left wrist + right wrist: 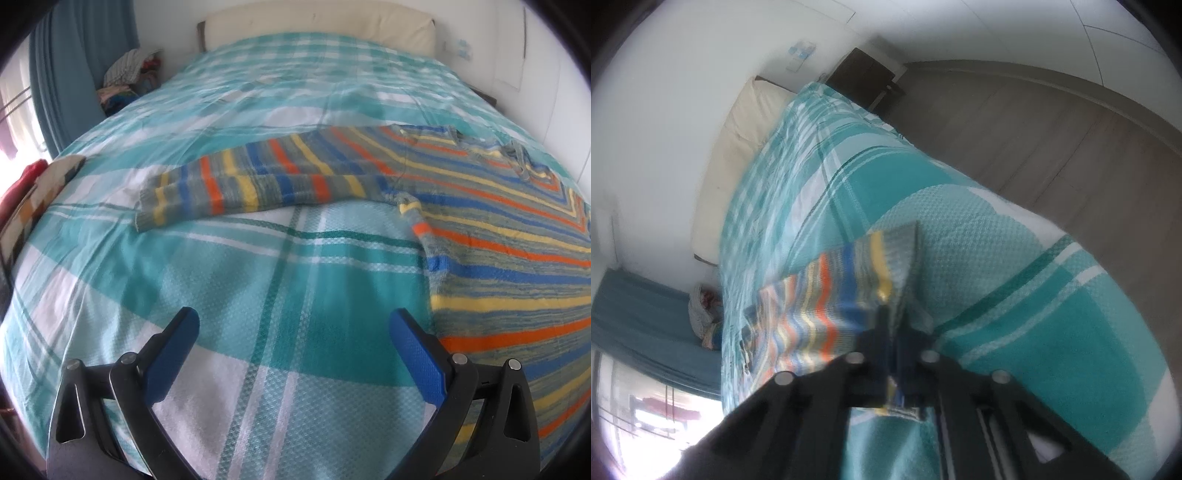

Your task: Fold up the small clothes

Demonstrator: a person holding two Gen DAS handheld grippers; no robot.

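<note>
Bed [258, 266] under teal plaid cover carries striped sweater [498, 229]; left hand-held gripper [293, 332] gapes empty beside it, right hand-held gripper [897, 317] clenched on sweater cloth, clothes pile [125, 74] far corner.

Home bedroom, plaid-covered bed [295, 258], cream headboard [317, 29], blue curtain [74, 66]

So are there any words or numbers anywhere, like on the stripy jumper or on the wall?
No text can be read.
Striped knitted jumper: stripes only, no label or words showing.
Teal and white checked bedspread: pattern only.
Small pale blue sticker on the white wall: too blurred to read.
White paper sheet on the wall: no writing can be made out.
</note>
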